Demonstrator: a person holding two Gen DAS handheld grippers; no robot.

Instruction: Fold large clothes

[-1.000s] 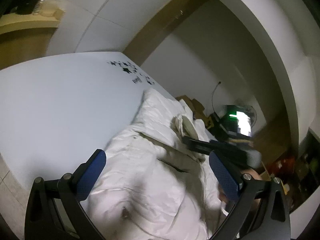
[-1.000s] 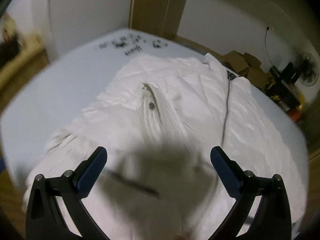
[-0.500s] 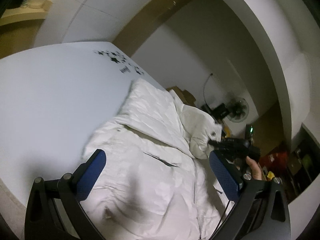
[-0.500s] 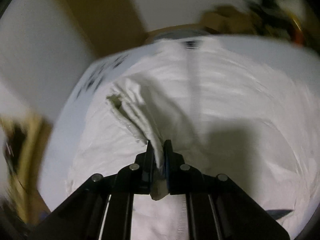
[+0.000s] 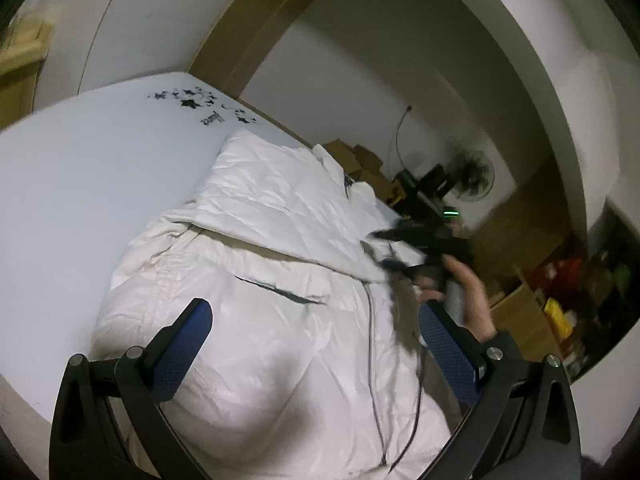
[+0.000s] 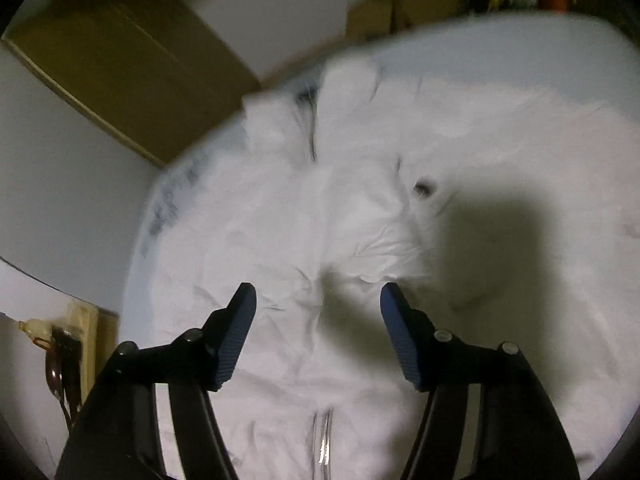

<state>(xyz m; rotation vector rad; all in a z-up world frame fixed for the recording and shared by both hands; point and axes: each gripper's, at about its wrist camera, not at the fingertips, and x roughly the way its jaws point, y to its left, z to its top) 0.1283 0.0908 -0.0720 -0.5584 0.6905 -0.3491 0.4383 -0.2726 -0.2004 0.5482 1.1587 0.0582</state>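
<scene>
Left wrist view: the left gripper [image 5: 316, 336] hangs over the white jacket [image 5: 256, 280], jaws spread wide, nothing between them. The jacket lies crumpled across the white table [image 5: 80, 168], filling the frame's middle and bottom, one sleeve folded over its front. At right, a hand [image 5: 464, 292] carries the right gripper [image 5: 394, 250] above the jacket's far edge. Right wrist view: its jaws are opening, blue pads [image 6: 236, 340] apart, only the rumpled jacket lying beneath the gap.
</scene>
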